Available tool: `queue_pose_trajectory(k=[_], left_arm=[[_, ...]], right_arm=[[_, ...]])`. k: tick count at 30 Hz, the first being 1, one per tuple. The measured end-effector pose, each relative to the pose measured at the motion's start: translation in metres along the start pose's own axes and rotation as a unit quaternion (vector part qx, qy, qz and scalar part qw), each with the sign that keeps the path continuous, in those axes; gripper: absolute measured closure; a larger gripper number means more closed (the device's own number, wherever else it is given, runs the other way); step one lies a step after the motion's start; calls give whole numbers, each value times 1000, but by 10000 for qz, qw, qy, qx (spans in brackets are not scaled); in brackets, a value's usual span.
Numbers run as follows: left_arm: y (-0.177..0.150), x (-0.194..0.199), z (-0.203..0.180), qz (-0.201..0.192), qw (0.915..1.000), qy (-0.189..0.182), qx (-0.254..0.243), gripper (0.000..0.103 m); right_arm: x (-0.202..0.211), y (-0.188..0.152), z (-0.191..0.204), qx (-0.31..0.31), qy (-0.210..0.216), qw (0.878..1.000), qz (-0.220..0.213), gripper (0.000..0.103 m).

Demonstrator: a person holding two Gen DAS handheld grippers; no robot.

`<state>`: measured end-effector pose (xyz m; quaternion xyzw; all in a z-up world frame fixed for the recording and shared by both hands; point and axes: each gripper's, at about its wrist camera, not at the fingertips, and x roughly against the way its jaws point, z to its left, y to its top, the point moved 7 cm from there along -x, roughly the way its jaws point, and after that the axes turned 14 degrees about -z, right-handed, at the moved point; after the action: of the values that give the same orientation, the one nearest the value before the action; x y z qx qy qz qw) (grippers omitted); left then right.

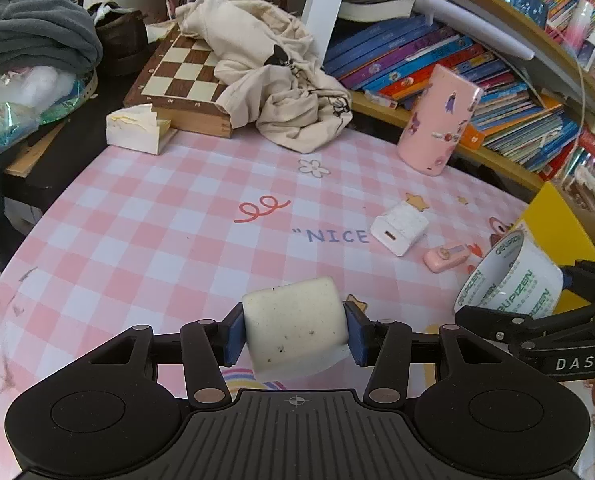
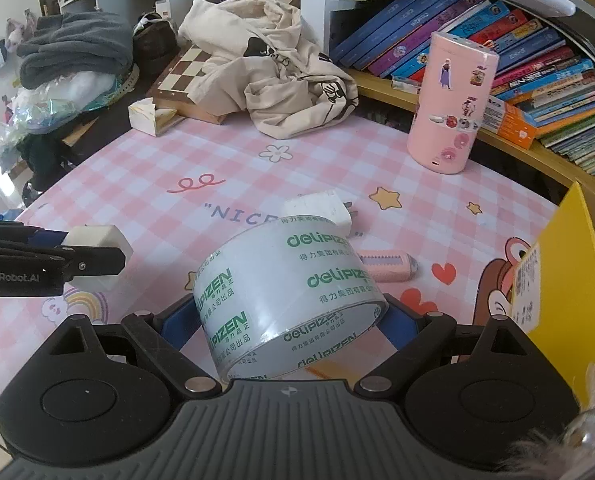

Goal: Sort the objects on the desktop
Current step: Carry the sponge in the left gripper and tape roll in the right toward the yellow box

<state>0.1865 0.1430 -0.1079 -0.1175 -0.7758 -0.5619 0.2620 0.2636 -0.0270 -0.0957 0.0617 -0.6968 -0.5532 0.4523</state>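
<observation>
My left gripper (image 1: 295,334) is shut on a white eraser block (image 1: 295,332), its blue pads pressing both sides, lifted a little above the pink checked table mat (image 1: 157,240). The right wrist view shows that same eraser block (image 2: 97,254) at the left, in the left gripper (image 2: 93,256). My right gripper (image 2: 289,316) is shut on a roll of clear tape (image 2: 285,292) printed with green letters, held tilted above the mat (image 2: 137,184). The tape roll (image 1: 513,280) also shows at the right of the left wrist view. A white charger plug (image 1: 399,228) and a small pink gadget (image 1: 445,258) lie on the mat.
A tall pink cylinder with stickers (image 2: 451,108) stands at the back right before shelves of books (image 2: 537,56). A cream cloth bag (image 1: 273,76) lies over a chessboard box (image 1: 177,76) at the back. A yellow box (image 2: 557,280) stands at the right edge. A white paper box (image 1: 137,128) sits back left.
</observation>
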Motion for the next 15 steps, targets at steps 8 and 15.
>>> queue_pose_trajectory(k=[8,15], left_arm=[[-3,25,-3,-132,9999,-102,-19,55],[-4,46,-6,-275,9994,-215,-45,55]], right_arm=[[24,-10,9,-46,-64,10000,-43,10],[44,-17,12,-214,-173,9996,-64,10]])
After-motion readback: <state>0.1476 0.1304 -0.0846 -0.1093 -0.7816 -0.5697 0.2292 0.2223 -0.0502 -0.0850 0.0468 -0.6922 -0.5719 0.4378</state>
